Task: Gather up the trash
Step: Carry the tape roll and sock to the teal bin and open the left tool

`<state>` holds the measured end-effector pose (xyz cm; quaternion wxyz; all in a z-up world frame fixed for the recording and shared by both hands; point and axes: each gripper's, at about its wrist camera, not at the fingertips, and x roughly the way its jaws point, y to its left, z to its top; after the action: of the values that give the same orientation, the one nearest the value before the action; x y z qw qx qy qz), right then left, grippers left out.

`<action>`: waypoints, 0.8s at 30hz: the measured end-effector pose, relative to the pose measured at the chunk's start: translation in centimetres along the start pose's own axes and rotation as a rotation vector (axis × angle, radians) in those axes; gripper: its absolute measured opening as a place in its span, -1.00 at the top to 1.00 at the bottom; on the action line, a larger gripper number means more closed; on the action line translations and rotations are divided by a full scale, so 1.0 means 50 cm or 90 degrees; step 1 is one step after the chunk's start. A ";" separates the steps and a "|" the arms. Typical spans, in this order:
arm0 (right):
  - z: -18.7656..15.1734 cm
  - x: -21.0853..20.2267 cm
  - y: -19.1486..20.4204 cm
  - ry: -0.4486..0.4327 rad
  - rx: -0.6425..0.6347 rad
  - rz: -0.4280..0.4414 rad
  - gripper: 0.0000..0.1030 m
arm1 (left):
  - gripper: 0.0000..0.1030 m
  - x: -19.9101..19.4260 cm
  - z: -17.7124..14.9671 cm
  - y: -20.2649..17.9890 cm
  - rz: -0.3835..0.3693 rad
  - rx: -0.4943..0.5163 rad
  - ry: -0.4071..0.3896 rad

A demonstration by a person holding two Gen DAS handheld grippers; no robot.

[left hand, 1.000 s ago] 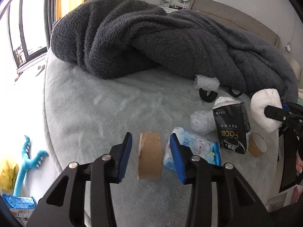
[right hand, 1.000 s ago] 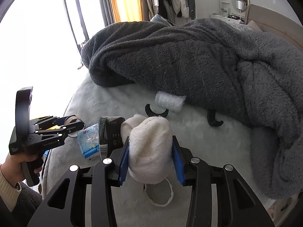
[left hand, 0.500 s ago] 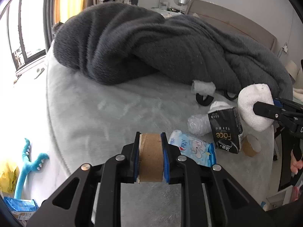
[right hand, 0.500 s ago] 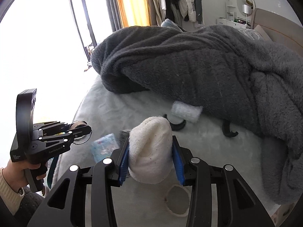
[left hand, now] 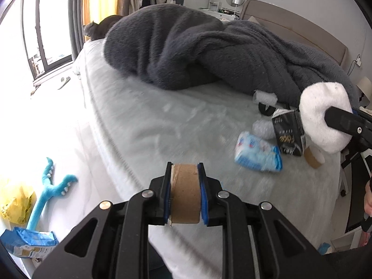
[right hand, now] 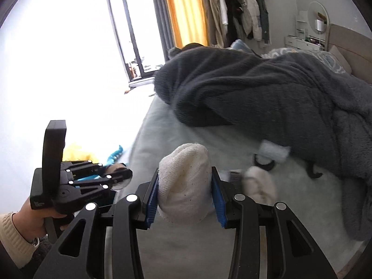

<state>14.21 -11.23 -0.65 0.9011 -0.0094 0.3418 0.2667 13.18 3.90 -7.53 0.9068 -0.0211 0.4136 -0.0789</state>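
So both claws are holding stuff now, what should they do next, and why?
Probably carry both catches off the bed toward wherever the trash goes, which no view shows. The left claw is shut on the cardboard tape roll and the right claw grips the white sock, so neither can pick up the blue packet yet.

On the bed (left hand: 144, 125), the blanket (left hand: 197, 51) lay heaped at the far side. Nearer you, to its right, the wipes packet (left hand: 258, 154) lay left of the carton (left hand: 289, 132). On the floor left of the bed lay a plush toy (left hand: 50, 190).
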 end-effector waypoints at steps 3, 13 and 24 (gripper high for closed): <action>-0.006 0.015 0.039 -0.002 0.005 0.018 0.20 | 0.58 -0.016 -0.025 0.020 0.009 -0.005 0.010; -0.009 0.065 0.160 0.016 -0.002 0.063 0.20 | 0.58 -0.019 -0.110 0.136 0.037 -0.057 0.077; -0.020 0.128 0.297 0.051 -0.041 0.114 0.20 | 0.58 -0.014 -0.189 0.253 0.041 -0.129 0.150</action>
<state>10.37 4.33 -2.95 0.8584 -0.0188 0.3685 0.3563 7.19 16.77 -14.54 0.8473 -0.0901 0.5233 -0.0098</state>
